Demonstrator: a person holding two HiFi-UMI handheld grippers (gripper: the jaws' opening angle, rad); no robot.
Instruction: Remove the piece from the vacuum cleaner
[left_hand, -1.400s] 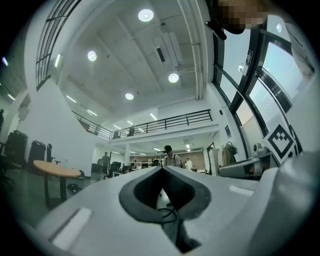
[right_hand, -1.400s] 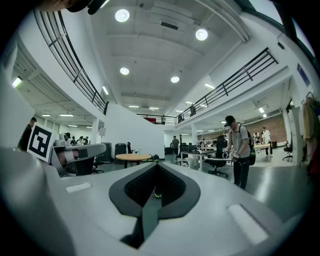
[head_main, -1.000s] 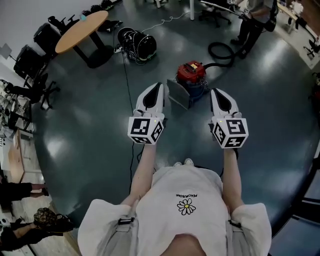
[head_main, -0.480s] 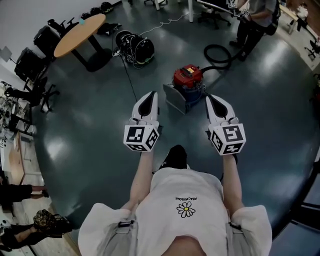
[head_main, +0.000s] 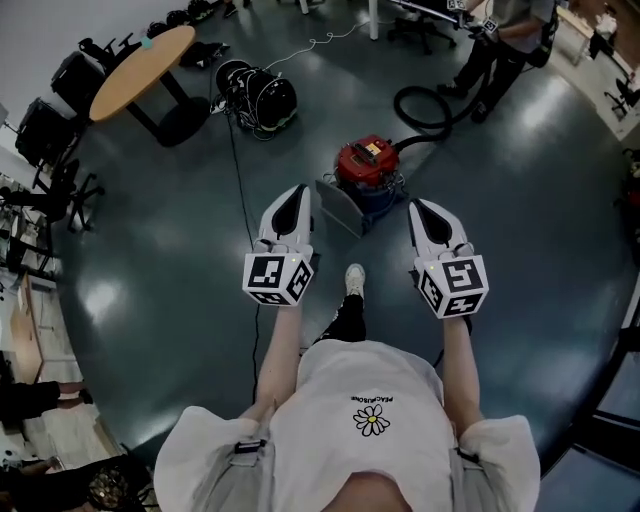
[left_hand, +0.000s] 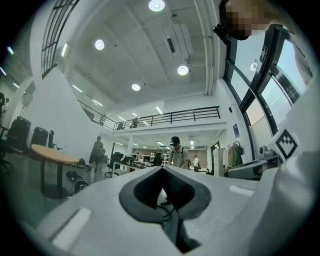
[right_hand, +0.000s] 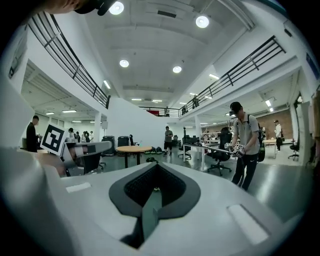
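Note:
A red vacuum cleaner (head_main: 368, 163) on a blue base stands on the dark floor ahead of me, with a grey box-like part (head_main: 340, 205) at its near left side. Its black hose (head_main: 418, 103) curls away to the back right. My left gripper (head_main: 294, 194) is held in the air just left of the grey part, jaws shut and empty. My right gripper (head_main: 421, 208) is held to the vacuum's near right, also shut and empty. Neither touches the vacuum. Both gripper views look level across the hall over shut jaws, the left gripper (left_hand: 162, 171) and the right gripper (right_hand: 156, 168); the vacuum is not in them.
A person (head_main: 500, 40) stands at the back right by the hose end, holding a long wand (right_hand: 212, 146). A round wooden table (head_main: 140, 58) and black bags (head_main: 262, 98) sit at the back left. A cable (head_main: 240, 200) runs along the floor by my left gripper. Office chairs (head_main: 45, 130) line the left.
I have stepped forward: a white shoe now shows ahead of my body, and the vacuum lies closer between the two grippers. Both grippers stay shut and level.

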